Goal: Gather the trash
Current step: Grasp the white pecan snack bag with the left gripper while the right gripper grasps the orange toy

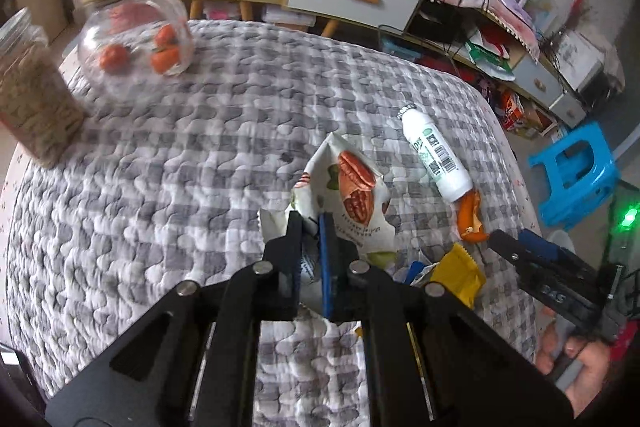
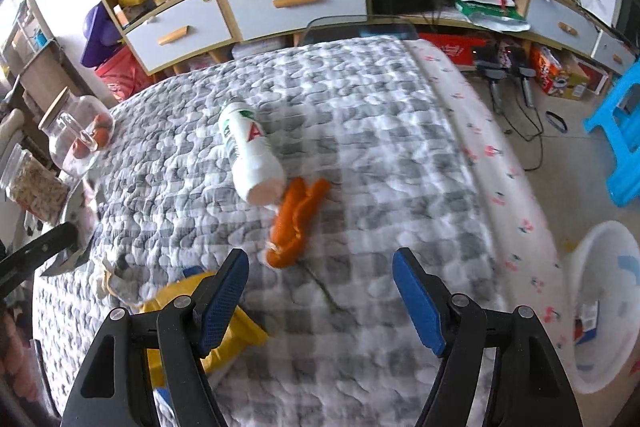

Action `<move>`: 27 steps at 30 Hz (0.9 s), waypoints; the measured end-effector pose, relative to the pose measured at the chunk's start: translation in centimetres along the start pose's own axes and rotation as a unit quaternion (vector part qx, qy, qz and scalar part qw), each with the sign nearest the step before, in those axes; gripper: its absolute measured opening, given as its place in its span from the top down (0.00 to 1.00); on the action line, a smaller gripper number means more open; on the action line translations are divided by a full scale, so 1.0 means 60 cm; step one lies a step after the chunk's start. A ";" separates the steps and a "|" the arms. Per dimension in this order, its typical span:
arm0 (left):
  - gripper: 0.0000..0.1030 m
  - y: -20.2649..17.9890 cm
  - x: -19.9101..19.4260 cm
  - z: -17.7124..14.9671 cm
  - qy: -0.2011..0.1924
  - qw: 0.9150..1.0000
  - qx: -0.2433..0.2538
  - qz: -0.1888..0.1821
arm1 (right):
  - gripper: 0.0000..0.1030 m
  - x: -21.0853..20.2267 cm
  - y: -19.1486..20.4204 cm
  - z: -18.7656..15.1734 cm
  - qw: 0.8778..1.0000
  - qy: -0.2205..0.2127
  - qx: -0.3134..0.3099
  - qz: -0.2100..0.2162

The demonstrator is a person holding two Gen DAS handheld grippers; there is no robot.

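On the quilted tabletop (image 1: 180, 155), left tool (image 1: 310, 223) pinches the wrapper (image 1: 352, 203); right tool (image 2: 320, 267), wide, next closes on the peel (image 2: 296, 223) beside the bottle (image 2: 250, 155)

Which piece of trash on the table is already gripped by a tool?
The nut wrapper, white with pecan pictures, is pinched in the left gripper. The bottle, orange peel and yellow packet lie free.

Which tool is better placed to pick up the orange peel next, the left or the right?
The right. The right tool is open and points at the orange peel just ahead of it. The left tool is shut on the nut wrapper, so it is not free.
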State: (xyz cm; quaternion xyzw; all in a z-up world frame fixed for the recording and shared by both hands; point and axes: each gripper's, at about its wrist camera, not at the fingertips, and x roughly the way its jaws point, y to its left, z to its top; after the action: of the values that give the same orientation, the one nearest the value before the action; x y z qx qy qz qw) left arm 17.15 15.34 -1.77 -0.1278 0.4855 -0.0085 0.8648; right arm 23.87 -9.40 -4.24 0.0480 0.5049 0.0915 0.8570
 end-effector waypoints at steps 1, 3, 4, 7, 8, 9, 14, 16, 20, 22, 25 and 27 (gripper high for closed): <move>0.91 0.004 -0.003 -0.001 -0.001 1.000 -0.002 0.000 | 0.29 0.006 0.005 0.001 1.000 0.000 -0.002 0.002; 0.91 0.007 -0.005 -0.002 -0.001 1.000 -0.003 -0.001 | 0.35 0.017 0.013 0.003 1.000 0.002 -0.005 0.007; 0.91 0.008 -0.006 -0.003 0.000 1.000 -0.003 -0.001 | 0.36 0.024 0.018 0.004 1.000 0.003 -0.008 0.009; 0.91 0.011 -0.007 -0.006 0.002 1.000 -0.003 -0.001 | 0.46 0.041 0.027 0.005 1.000 0.007 -0.012 0.009; 0.91 0.011 -0.007 -0.006 0.003 1.000 -0.003 -0.002 | 0.50 0.047 0.030 0.005 1.000 0.010 -0.013 0.010; 0.91 0.011 -0.007 -0.007 0.004 1.000 -0.002 -0.002 | 0.54 0.051 0.032 0.006 1.000 0.012 -0.013 0.011; 0.91 0.008 -0.008 -0.011 0.004 1.000 0.003 0.001 | 0.72 0.070 0.039 0.002 1.000 0.020 -0.022 -0.004; 0.91 0.005 -0.009 -0.014 0.004 1.000 0.004 0.001 | 0.76 0.069 0.038 0.003 0.999 0.020 -0.025 -0.006; 0.91 -0.004 -0.013 -0.017 0.001 1.000 0.008 0.000 | 0.79 0.053 0.024 -0.001 1.000 0.017 -0.011 -0.004; 0.91 -0.009 -0.017 -0.019 -0.002 1.000 0.011 -0.002 | 0.79 0.039 0.018 -0.002 1.000 0.011 -0.009 -0.004; 0.91 -0.018 -0.025 -0.025 -0.006 1.000 0.015 -0.007 | 0.79 0.008 0.010 -0.004 1.000 -0.004 -0.008 -0.004; 0.91 -0.024 -0.029 -0.028 -0.007 1.000 0.017 -0.011 | 0.79 -0.011 0.005 -0.007 1.000 -0.011 -0.007 -0.002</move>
State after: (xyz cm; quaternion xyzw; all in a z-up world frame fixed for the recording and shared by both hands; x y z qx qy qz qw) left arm 14.96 13.83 -0.83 -0.1182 0.4783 -0.0253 0.8698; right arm 23.14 -9.26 -3.85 0.0418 0.4952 0.0928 0.8628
